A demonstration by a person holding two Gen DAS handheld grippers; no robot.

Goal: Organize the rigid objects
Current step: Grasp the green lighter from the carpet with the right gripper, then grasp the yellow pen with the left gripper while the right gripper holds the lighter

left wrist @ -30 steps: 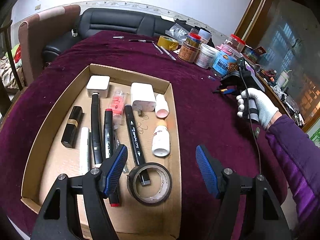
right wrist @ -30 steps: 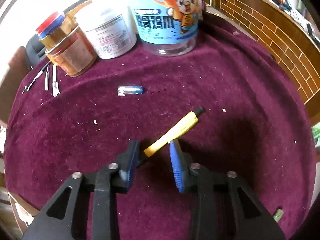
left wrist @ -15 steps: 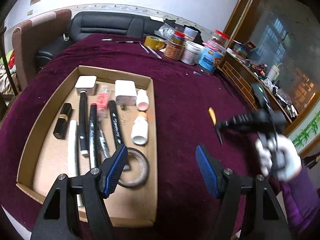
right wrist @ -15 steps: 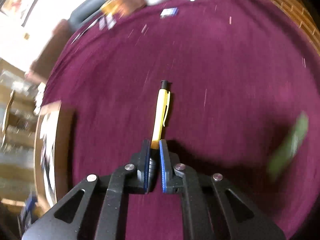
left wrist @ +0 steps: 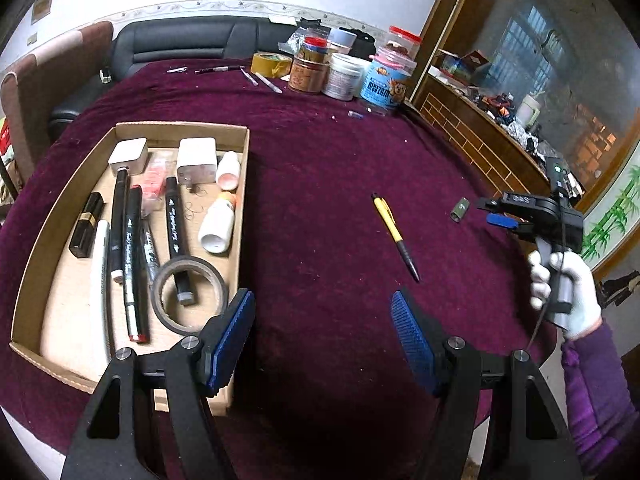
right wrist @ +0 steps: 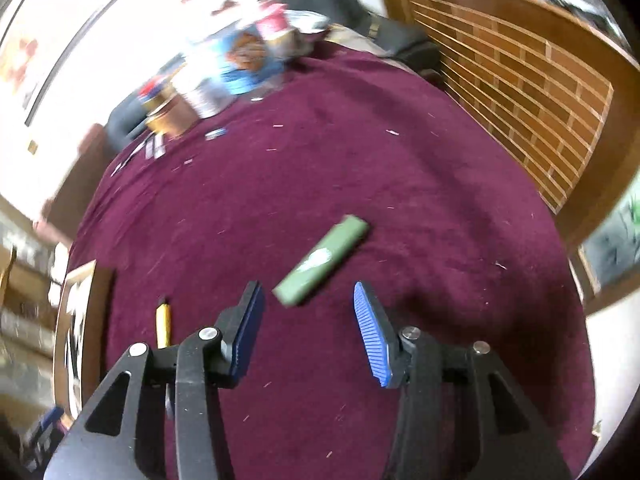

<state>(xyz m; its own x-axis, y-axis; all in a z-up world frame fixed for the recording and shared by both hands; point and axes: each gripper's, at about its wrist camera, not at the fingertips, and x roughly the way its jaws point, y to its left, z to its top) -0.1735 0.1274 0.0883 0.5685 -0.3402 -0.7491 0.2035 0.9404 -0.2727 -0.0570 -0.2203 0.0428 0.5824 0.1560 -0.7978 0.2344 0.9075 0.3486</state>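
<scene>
Right gripper (right wrist: 308, 320) drops pen (left wrist: 394, 232) mid-table, short of box (left wrist: 240, 200); jaws opening, empty, toward green block (right wrist: 322, 260). Left gripper (left wrist: 324, 332) wide, empty.

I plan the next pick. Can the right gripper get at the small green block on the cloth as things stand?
Probably yes. The green block lies alone on the cloth just ahead of the right gripper, whose fingers are opening with nothing between them. The yellow pen lies off to one side, not in the way.

Left wrist view: sharp, evenly lit; daylight from window (left wrist: 532, 40); soft shadow at desk (left wrist: 320, 160) near edge. Right wrist view: motion-blurred, wall (right wrist: 120, 12) overexposed. Both: fisheye bowing, dark corners.
</scene>
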